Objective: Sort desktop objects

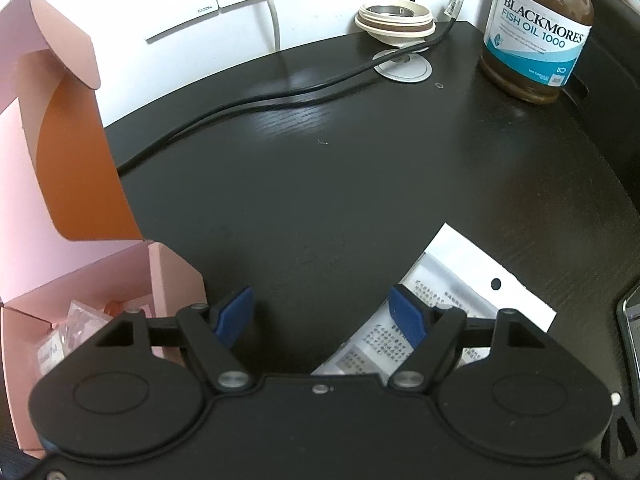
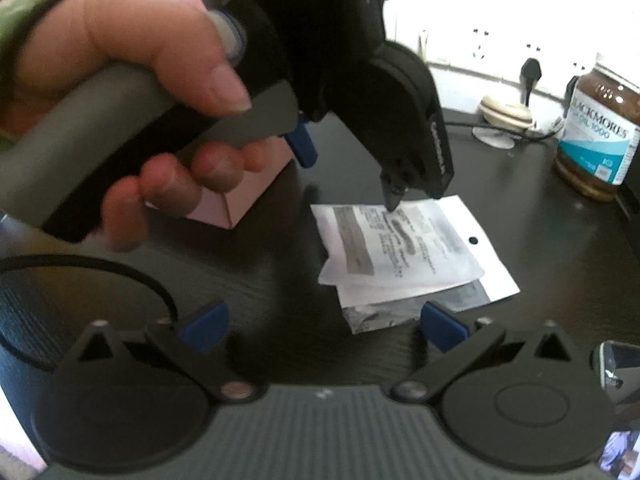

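The left gripper (image 1: 322, 312) hangs over the dark counter (image 1: 304, 184), its blue fingers (image 1: 236, 312) wide apart with nothing between them. Just to its left stands the open pink box (image 1: 64, 184), flap raised; under its right finger lie the white packets (image 1: 476, 284) with small print too fine to read. The middle of the counter is bare up to two black cables (image 1: 248, 102). At the far right edge stands a brown jar (image 1: 538, 32) labelled "BLACKMORES FISH OIL 1000". The right gripper (image 2: 324, 326), fingers also spread and empty, sits near the packets' near edge.
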`<state>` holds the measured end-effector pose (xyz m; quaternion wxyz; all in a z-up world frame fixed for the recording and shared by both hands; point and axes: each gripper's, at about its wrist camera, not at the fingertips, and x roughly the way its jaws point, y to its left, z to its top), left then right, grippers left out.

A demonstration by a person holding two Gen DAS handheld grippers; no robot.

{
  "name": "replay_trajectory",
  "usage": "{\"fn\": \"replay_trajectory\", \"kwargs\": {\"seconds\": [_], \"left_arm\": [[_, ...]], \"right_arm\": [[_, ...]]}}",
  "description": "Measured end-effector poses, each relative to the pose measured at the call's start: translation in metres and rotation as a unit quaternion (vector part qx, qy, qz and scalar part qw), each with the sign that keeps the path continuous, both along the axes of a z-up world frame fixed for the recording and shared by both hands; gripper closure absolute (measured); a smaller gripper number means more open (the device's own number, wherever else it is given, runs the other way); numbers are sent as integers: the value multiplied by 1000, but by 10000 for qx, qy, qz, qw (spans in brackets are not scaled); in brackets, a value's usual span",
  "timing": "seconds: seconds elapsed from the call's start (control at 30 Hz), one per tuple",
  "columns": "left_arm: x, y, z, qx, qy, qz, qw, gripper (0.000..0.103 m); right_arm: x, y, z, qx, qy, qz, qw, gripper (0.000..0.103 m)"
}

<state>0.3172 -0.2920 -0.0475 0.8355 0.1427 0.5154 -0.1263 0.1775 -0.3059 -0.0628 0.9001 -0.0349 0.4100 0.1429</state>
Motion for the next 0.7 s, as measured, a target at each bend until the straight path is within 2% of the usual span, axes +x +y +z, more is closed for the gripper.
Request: {"fn": "replay_trajectory", "kwargs": {"seconds": [0.27,0.4,0.5,0.53,0.63,0.7], "left_arm": [[-6,-3,0,-49,292,-189,9994,26],[-11,-5,3,-110,381,-290,9988,26],[-12,-6,13,-343,360,-365,9981,25],[-13,-7,16,-419,359,-414,9976,22],[-15,-10,26,-662,425,-634,9949,19],[-18,-14,29,-676,433,-784,9937,19]], "right_arm": [[21,-8,0,-272,-6,138,9995,1],[27,-8,6,-568,-206,381,9974,1],[28,-5,8,-864,-422,604,9935,1],[28,-4,8,-906,-430,638,9929,1],[29,-5,7,-922,-447,651,9926,1],[28,-5,8,-863,-536,641,9928,1]]}}
